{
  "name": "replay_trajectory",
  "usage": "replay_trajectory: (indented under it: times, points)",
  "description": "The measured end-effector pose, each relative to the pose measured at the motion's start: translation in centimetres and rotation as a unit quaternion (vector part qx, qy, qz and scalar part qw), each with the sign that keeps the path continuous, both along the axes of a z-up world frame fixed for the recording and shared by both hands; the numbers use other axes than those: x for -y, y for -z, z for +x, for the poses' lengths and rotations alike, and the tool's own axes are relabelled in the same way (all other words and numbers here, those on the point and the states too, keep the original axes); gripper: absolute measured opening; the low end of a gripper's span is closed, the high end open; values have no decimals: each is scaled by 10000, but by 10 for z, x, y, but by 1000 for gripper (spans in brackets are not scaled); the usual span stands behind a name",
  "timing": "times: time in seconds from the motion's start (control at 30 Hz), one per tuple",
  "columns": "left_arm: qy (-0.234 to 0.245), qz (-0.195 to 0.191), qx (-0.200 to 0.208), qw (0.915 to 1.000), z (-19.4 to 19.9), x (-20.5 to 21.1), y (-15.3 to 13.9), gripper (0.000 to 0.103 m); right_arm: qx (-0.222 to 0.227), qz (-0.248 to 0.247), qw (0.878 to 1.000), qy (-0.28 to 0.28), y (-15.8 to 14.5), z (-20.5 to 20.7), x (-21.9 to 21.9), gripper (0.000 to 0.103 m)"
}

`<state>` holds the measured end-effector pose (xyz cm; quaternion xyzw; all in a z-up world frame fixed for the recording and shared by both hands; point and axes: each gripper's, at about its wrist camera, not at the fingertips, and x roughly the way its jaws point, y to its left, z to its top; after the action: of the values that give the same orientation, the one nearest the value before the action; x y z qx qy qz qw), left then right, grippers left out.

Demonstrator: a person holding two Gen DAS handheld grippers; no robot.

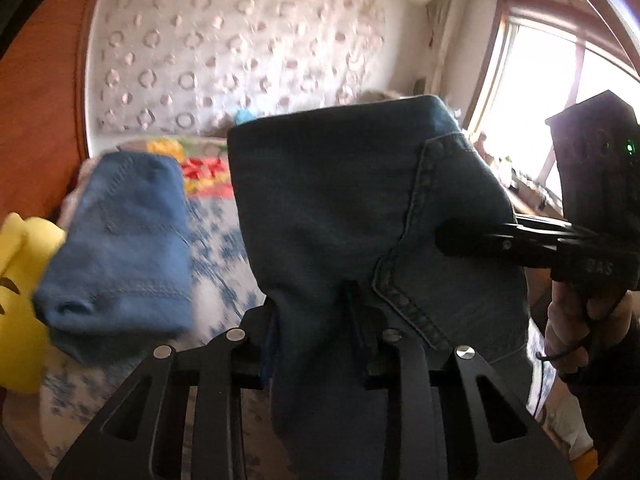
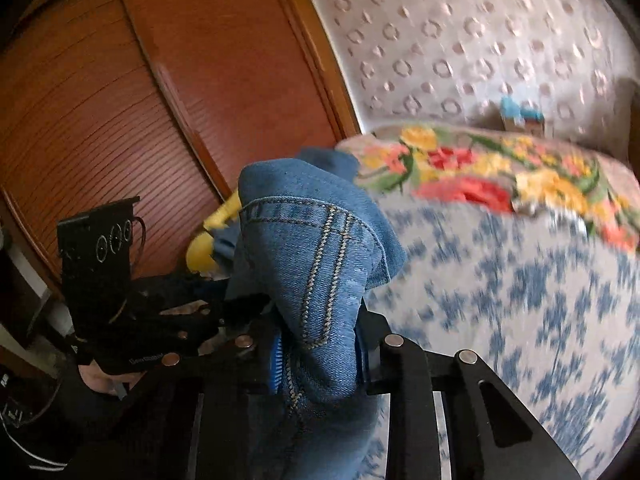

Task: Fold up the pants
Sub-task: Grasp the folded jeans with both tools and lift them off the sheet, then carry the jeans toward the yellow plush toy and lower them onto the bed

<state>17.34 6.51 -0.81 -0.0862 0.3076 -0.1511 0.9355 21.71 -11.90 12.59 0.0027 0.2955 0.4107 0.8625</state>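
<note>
Blue denim pants point(image 1: 340, 216) hang lifted above the bed, held by both grippers. My left gripper point(image 1: 316, 328) is shut on a fold of the denim, with a back pocket showing to its right. My right gripper point(image 1: 444, 236) reaches in from the right of the left wrist view and pinches the pants near the pocket. In the right wrist view my right gripper point(image 2: 320, 348) is shut on a stitched seam of the pants point(image 2: 316, 248). My left gripper's body point(image 2: 132, 320) shows at the left, its fingertips hidden behind the cloth.
A bed with a blue-and-white patterned sheet point(image 2: 520, 300) lies below. A floral blanket point(image 2: 500, 172) is at its far end. Folded blue pants point(image 1: 124, 248) and a yellow soft toy point(image 1: 20, 304) lie at the left. A wooden wardrobe point(image 2: 140, 80) stands on the left, a window point(image 1: 540, 92) on the right.
</note>
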Motion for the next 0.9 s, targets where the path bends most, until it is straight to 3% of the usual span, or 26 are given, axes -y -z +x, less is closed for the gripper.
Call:
replay_trajectory:
  times: [0.3,0.53,0.77,0.9]
  points:
    - [-693,-113,864,9938,-21,-63,-68,31,734,37,9962,-462,-70,-4,-54,27]
    - [-1329,92,1396,9812,-31,-121,-112,31,998,412,9883,-1080,-108,12,-105,27]
    - [-1906,340,1434,9706,-4,-186,-114,31,472,1137,9779,-1690,-93,73,-154,27]
    - [-1995,449,1160,9720,38,-201,-96,31,115,1377,9759,-1690,-49,143,-171,27]
